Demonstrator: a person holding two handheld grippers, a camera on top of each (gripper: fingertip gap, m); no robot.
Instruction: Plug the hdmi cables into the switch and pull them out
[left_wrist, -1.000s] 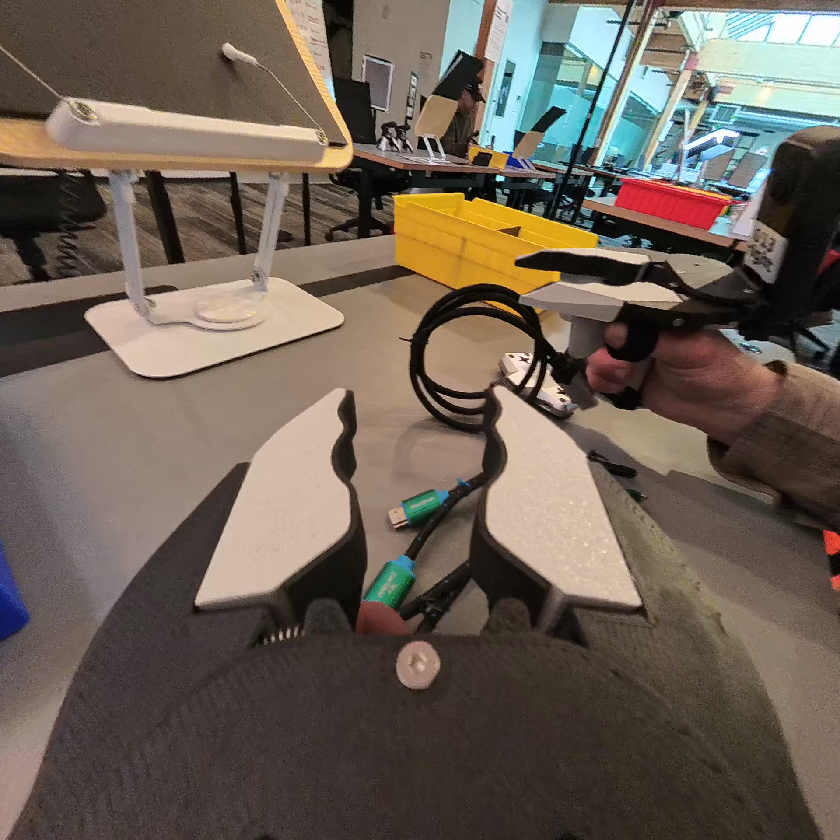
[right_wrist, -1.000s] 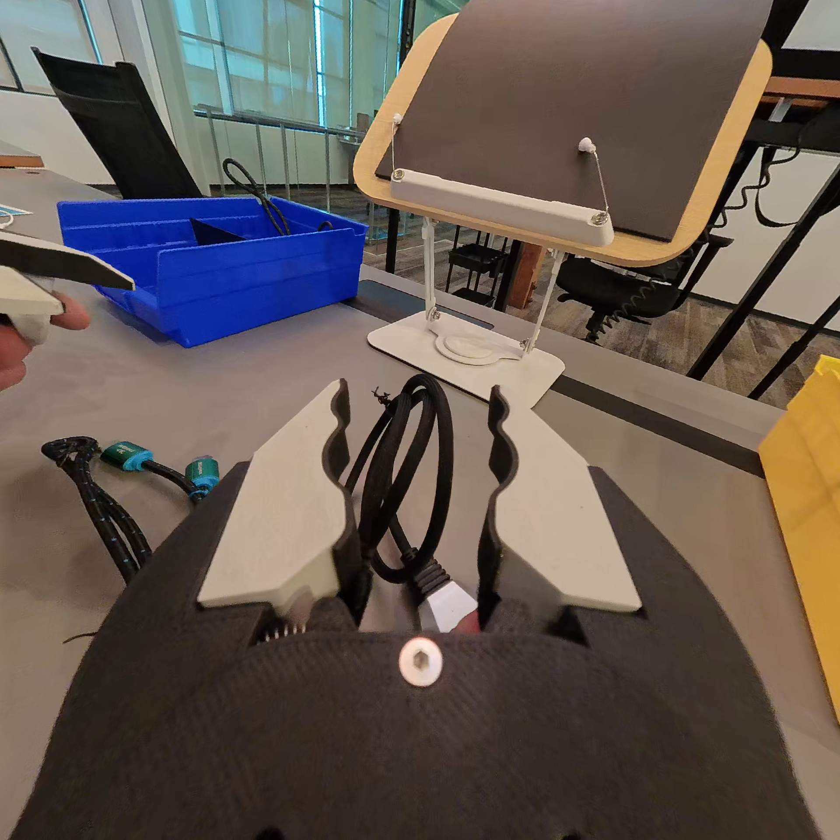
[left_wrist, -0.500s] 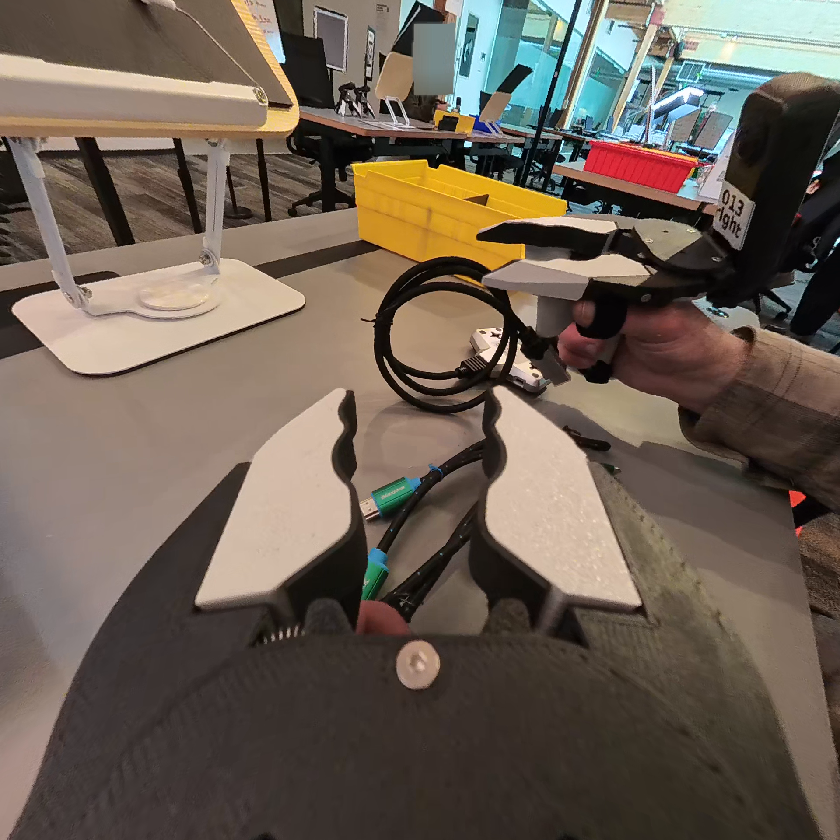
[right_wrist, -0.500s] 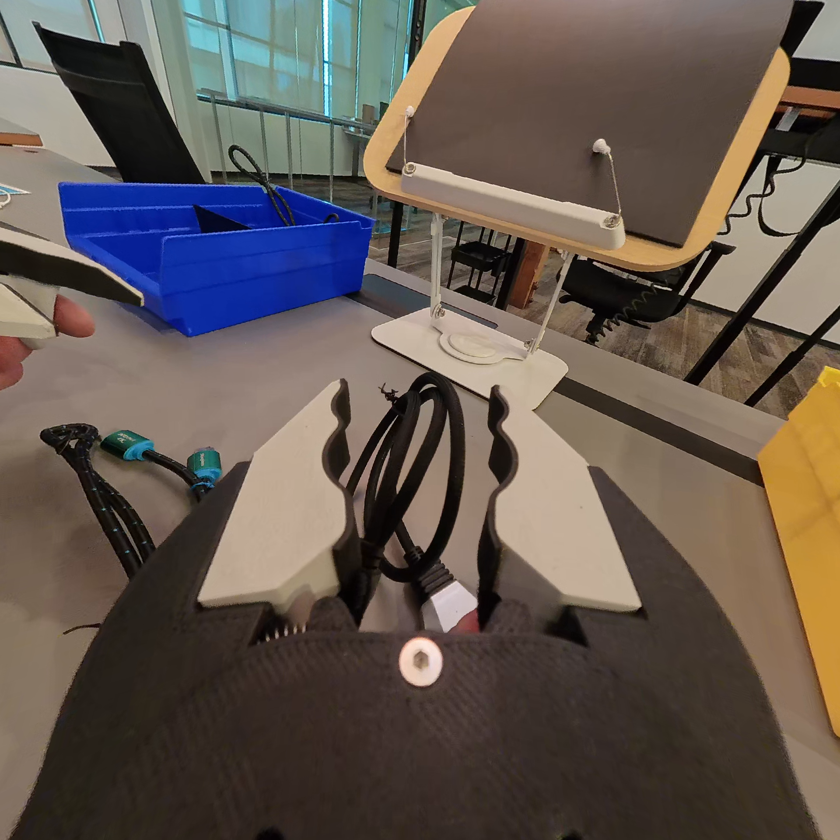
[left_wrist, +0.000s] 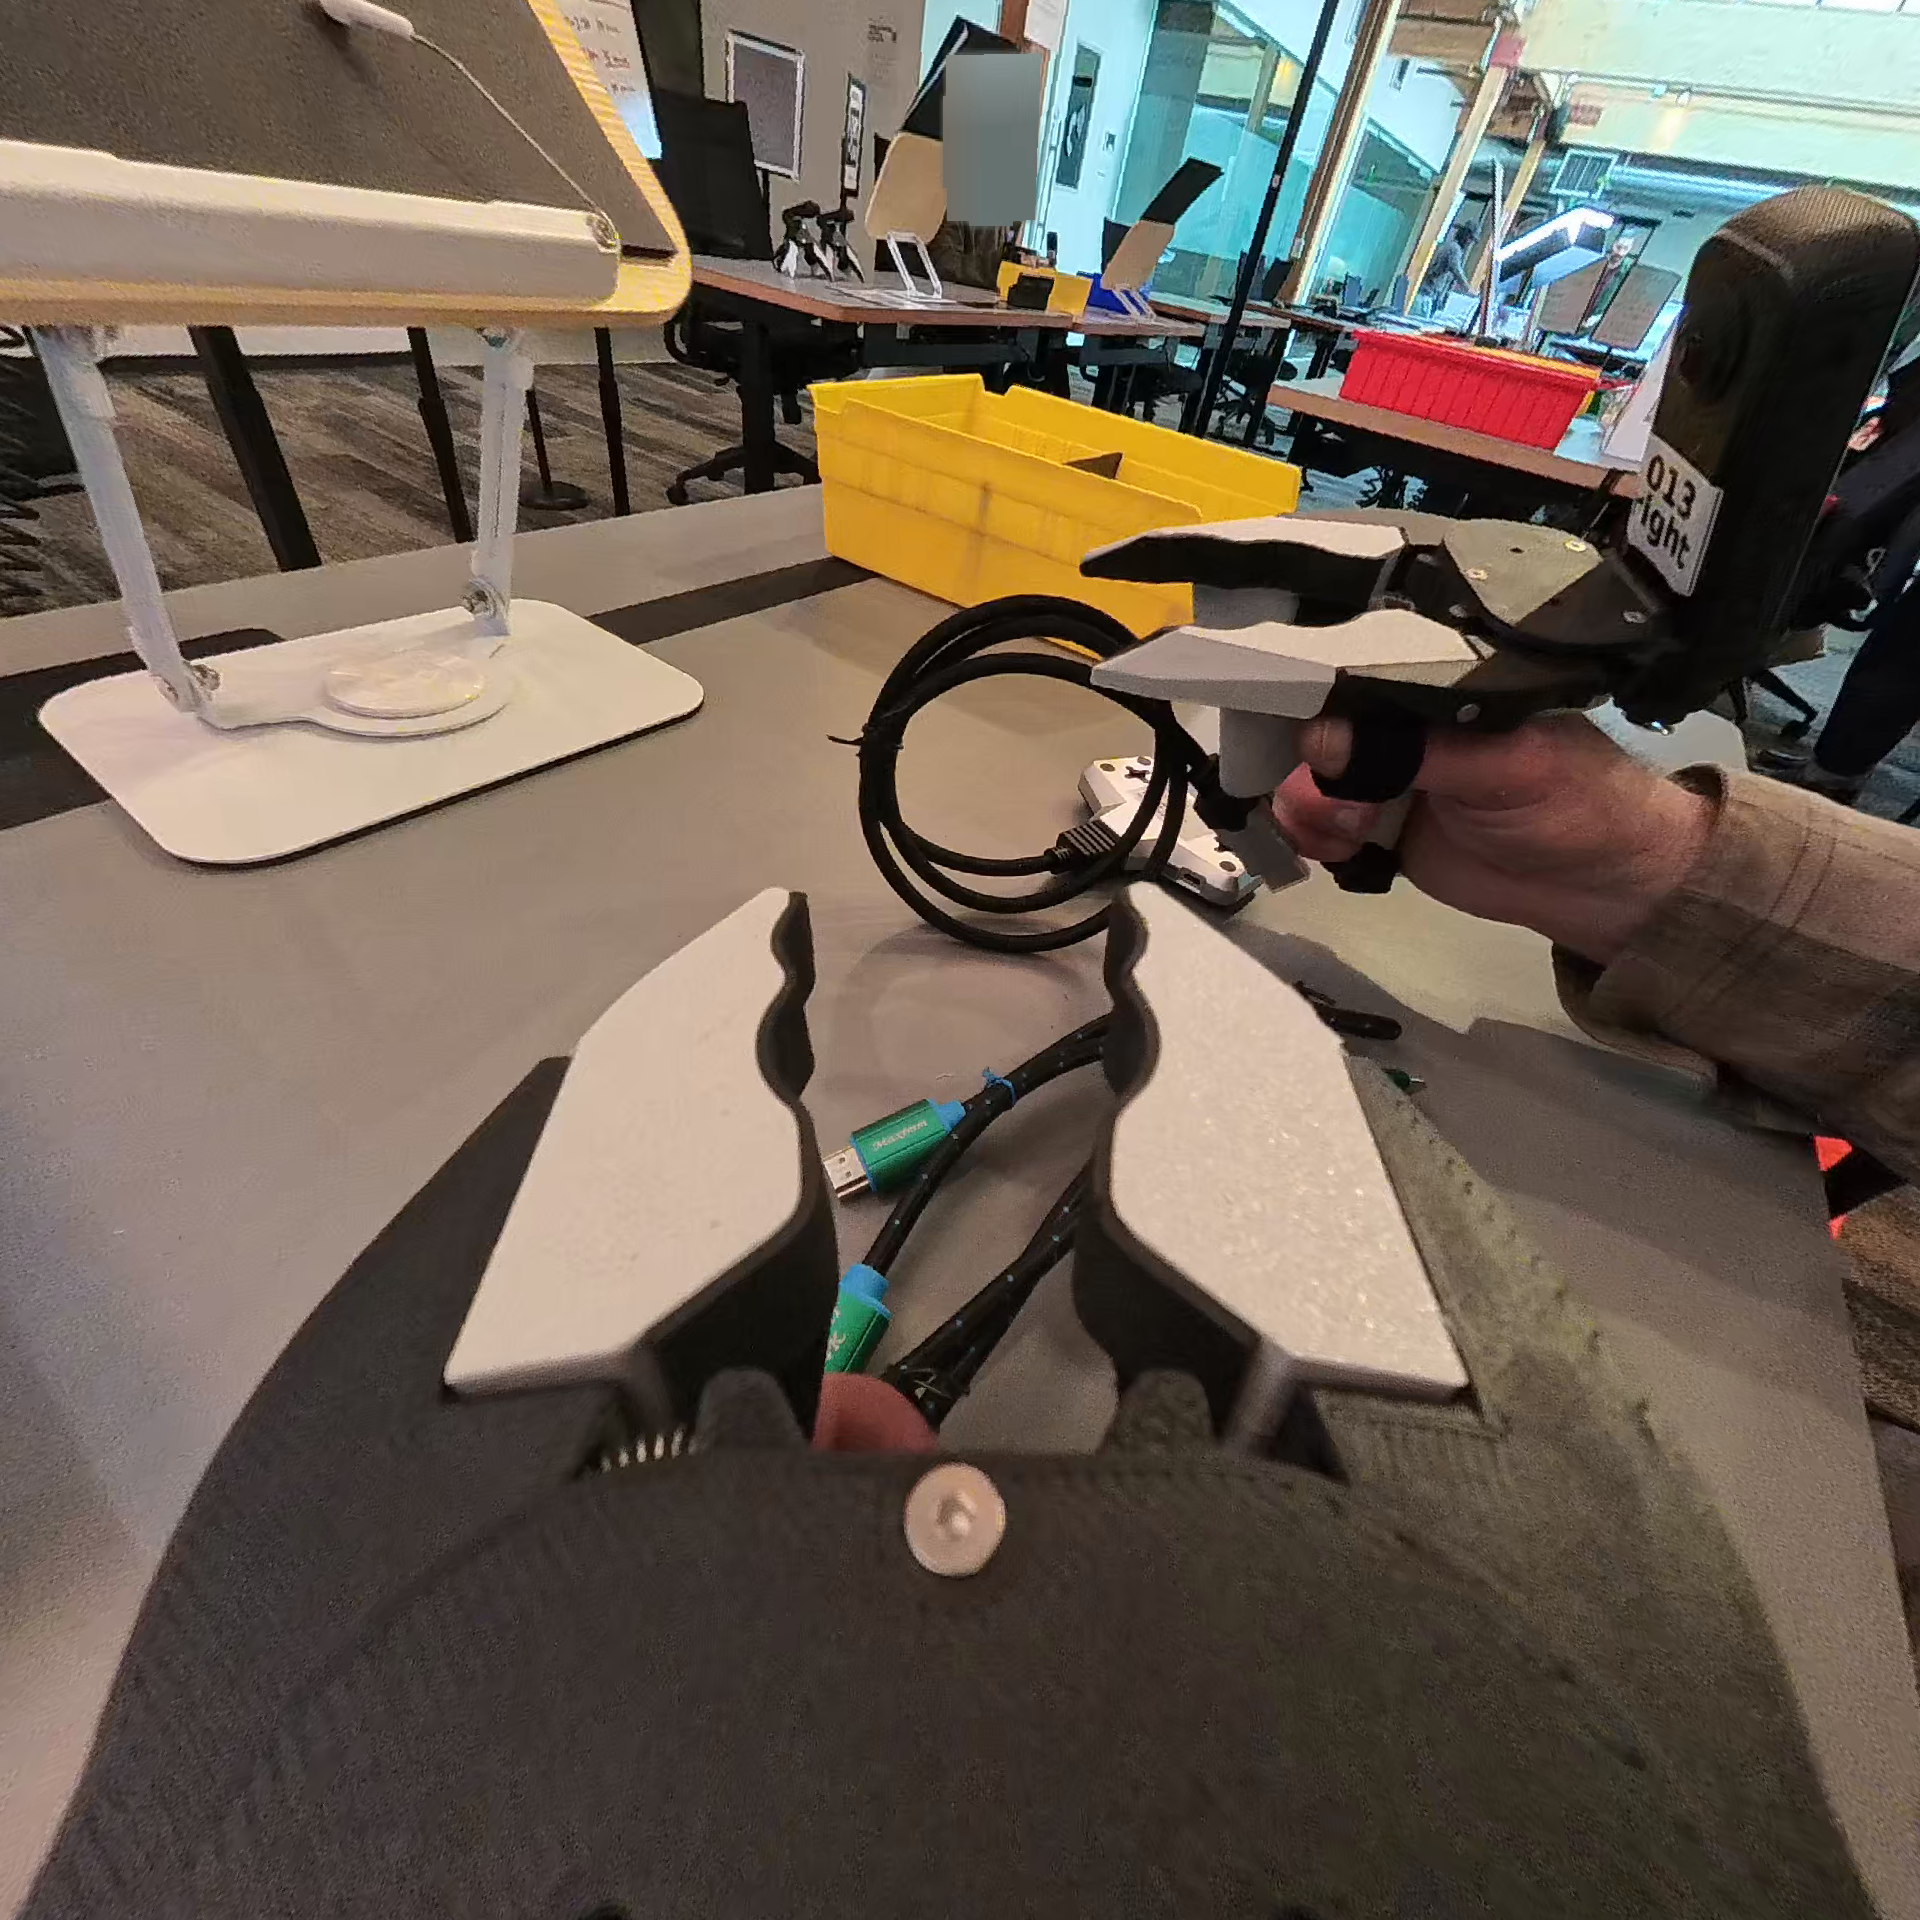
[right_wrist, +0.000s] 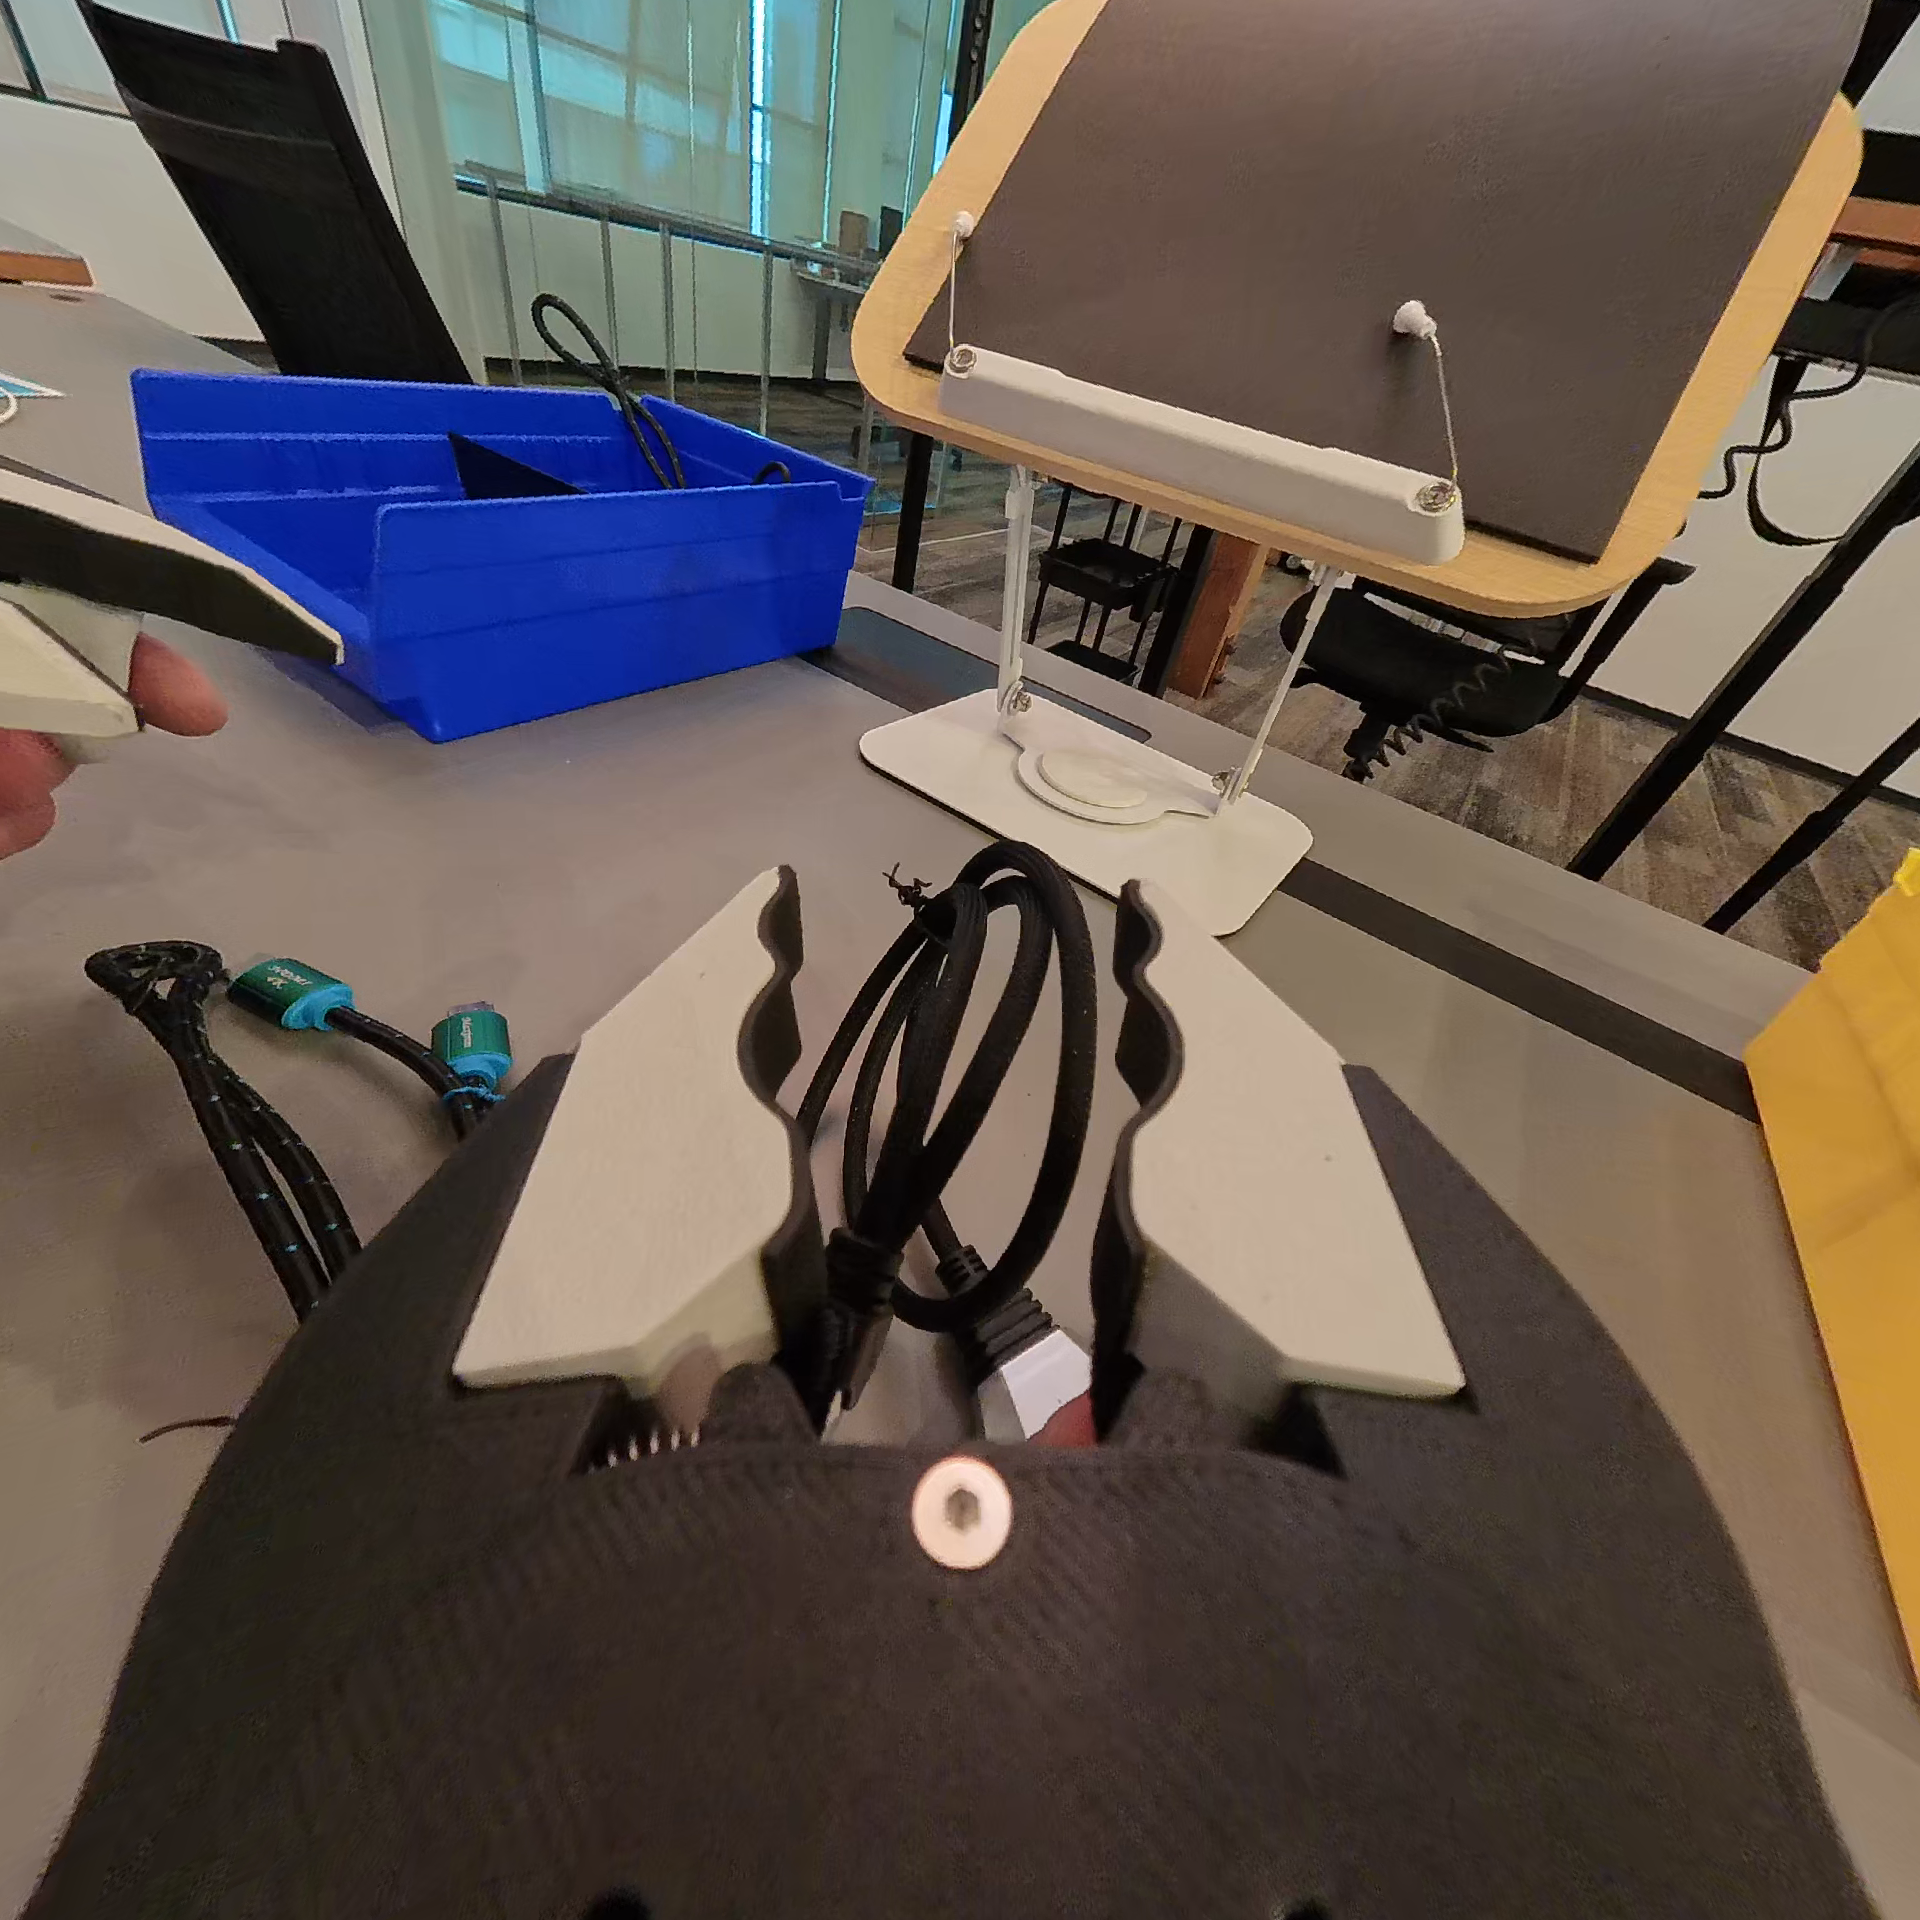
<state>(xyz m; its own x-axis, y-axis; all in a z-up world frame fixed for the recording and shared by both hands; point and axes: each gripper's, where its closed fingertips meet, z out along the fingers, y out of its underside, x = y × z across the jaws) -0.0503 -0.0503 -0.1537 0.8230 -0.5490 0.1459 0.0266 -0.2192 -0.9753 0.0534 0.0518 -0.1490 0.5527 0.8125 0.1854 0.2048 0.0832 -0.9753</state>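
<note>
My left gripper (left_wrist: 956, 914) is open and empty above a braided HDMI cable with two green plugs (left_wrist: 894, 1143) lying on the grey table (left_wrist: 312, 1039). Ahead of it a black coiled cable (left_wrist: 935, 779) stands on edge, one black plug by a small white switch (left_wrist: 1143, 810). My right gripper (left_wrist: 1143, 613) hovers over the switch, held by a hand. In the right wrist view the right gripper (right_wrist: 956, 894) is open. The black coil (right_wrist: 966, 1039) stands between its fingers, unclamped, with a silver plug (right_wrist: 1034, 1371) at their base. The green plugs (right_wrist: 286, 992) lie to the left.
A white book stand (right_wrist: 1091, 810) with a tilted dark board stands at the table's back edge. A blue bin (right_wrist: 499, 540) sits far left of it, and a yellow bin (left_wrist: 1018, 488) far right. Other desks and chairs lie beyond the table.
My left gripper has swung right and closer, so the stand slid left in its view. My right gripper has eased down over the black coil. Both stay open.
</note>
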